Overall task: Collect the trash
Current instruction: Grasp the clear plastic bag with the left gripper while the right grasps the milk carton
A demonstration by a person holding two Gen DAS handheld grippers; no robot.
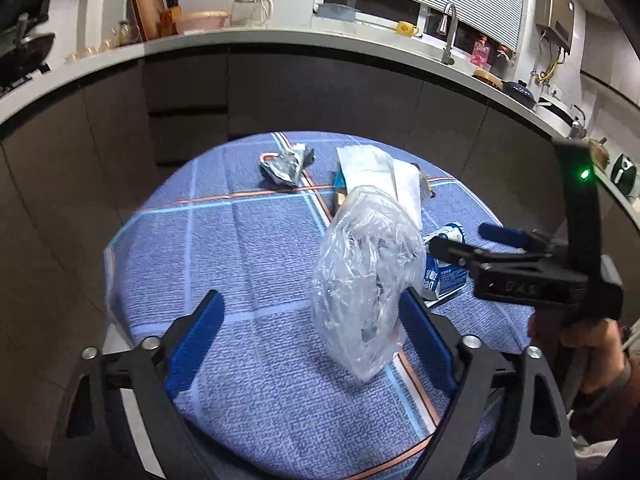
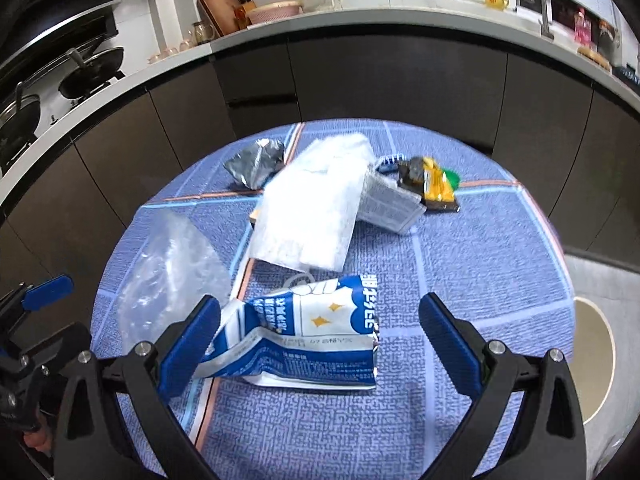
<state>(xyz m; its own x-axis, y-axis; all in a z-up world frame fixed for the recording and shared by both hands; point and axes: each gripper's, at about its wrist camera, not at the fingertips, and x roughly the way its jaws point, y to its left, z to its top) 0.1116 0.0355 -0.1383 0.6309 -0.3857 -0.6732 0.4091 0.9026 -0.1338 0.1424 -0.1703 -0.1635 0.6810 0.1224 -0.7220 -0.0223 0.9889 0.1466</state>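
Note:
Trash lies on a round table with a blue checked cloth (image 1: 248,248). A crumpled clear plastic bag (image 1: 368,276) stands between the open fingers of my left gripper (image 1: 316,328), close to its right finger. My right gripper (image 2: 320,328) is open around a flattened blue and white carton (image 2: 304,340), and it shows at the right of the left wrist view (image 1: 460,240). Further off lie a white paper bag (image 2: 312,208), a crumpled silver wrapper (image 2: 256,164) and a yellow and black wrapper (image 2: 432,184).
Dark kitchen cabinets (image 1: 280,96) curve behind the table under a pale counter (image 2: 360,20) with jars, a basket, a sink tap and pans on a stove (image 2: 80,72). A round beige object (image 2: 596,360) sits on the floor at the right.

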